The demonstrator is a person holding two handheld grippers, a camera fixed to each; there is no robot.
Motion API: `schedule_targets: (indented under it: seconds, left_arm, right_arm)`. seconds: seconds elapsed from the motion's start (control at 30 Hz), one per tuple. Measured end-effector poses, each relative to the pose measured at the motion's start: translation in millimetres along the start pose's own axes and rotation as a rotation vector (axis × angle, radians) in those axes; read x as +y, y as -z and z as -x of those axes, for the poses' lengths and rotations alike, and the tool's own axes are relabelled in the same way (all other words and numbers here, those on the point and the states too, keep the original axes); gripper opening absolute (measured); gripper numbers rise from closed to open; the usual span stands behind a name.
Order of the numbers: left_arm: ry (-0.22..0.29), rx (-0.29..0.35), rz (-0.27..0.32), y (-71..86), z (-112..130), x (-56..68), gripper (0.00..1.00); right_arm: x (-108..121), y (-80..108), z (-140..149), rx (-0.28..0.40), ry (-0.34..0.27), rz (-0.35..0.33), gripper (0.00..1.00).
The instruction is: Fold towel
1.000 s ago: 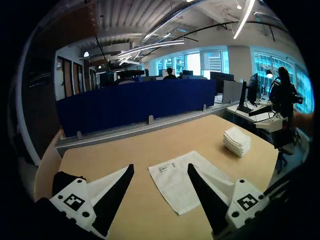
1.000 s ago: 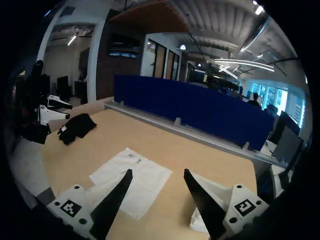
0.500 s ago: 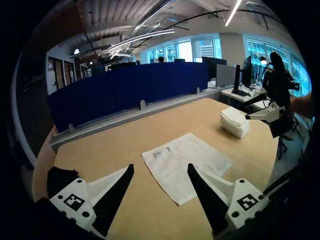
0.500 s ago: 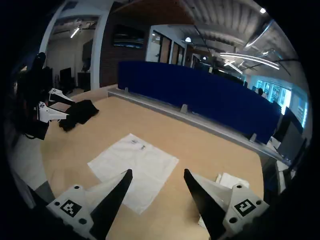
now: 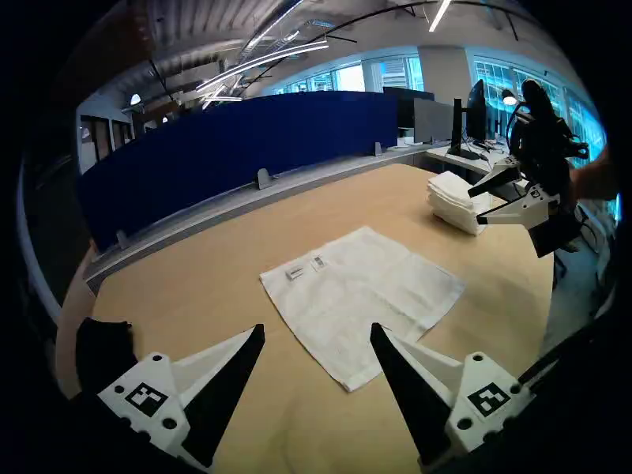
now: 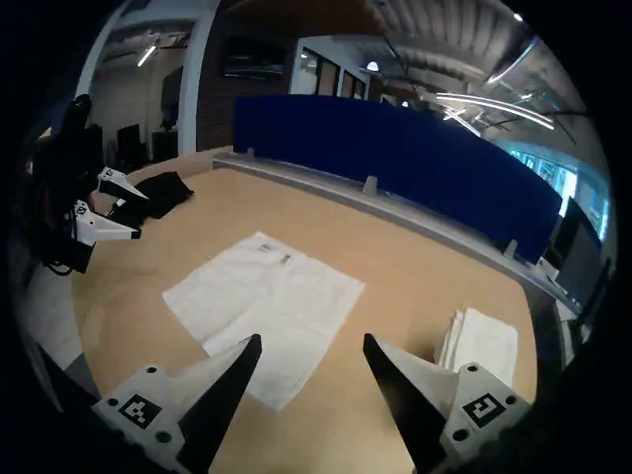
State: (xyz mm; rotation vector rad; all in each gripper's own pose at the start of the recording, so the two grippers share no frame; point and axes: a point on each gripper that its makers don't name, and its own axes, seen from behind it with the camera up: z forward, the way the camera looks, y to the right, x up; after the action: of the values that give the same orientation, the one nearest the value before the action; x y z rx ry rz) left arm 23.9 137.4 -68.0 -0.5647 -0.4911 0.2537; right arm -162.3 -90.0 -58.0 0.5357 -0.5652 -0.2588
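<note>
Although it lies spread flat in a single layer, the white rectangular cloth towel [image 5: 359, 296] sits at an angle to the edges of the light wooden table [image 5: 197, 268], near the table's middle. Two small sewn-in labels [image 5: 306, 267] lie on its far corner in the left gripper view. Any writing on them is too small to read.

Both tools hang above the table, apart from the towel. The left tool [image 5: 314, 327] is released, its two black fingers spread wide, and the near edge of the towel shows between them. The right tool [image 6: 310, 338] is likewise released, its fingers parted over the near edge of the towel as seen in the right gripper view. Each finger base carries a square black-and-white marker [image 5: 146, 399], a coded pattern with no readable text.

In the left gripper view the right tool shows farther off at the right, fingers apart, held by a hand [image 5: 594, 172]. It hovers just in front of a stack of folded white towels [image 5: 454, 197] near the table's far right corner. A crumpled black cloth [image 6: 158, 193] lies at the opposite end of the table. A long blue fabric partition [image 5: 237, 150] runs along the table's far side.
</note>
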Motion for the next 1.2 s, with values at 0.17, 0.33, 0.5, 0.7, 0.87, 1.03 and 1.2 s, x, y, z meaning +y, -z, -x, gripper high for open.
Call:
schedule_targets:
  seconds: [0.17, 0.33, 0.5, 0.7, 0.87, 1.03, 1.2]
  left_arm:
    - [-0.009, -0.052, 0.023, -14.0, 26.6, 10.1, 1.0]
    - [-0.016, -0.114, 0.048, -26.2, 54.1, 17.5, 1.0]
    - [-0.023, -0.179, 0.075, -35.0, 76.5, 22.7, 1.0]
    - [-0.034, -0.26, 0.128, -41.0, 97.4, 30.8, 1.0]
    - [-0.042, -0.309, 0.185, -42.0, 106.5, 37.6, 1.0]
    - [-0.057, -0.342, 0.219, -45.6, 113.7, 40.8, 1.0]
    - [-0.072, -0.354, 0.23, -51.7, 115.9, 41.7, 1.0]
  right_arm:
    - [-5.6, -12.8, 25.8, -0.038, 0.003, -0.009, 1.0]
    - [-12.3, -23.5, 50.1, -0.088, 0.016, -0.026, 1.0]
    - [-19.4, -29.0, 73.6, -0.151, 0.03, -0.053, 1.0]
    - [-24.3, -30.2, 96.5, -0.23, 0.052, -0.088, 1.0]
    - [-27.0, -29.6, 111.6, -0.292, 0.076, -0.119, 1.0]
    - [-28.5, -31.4, 117.8, -0.312, 0.075, -0.139, 1.0]
    - [-29.8, -34.7, 122.1, -0.319, 0.067, -0.148, 1.0]
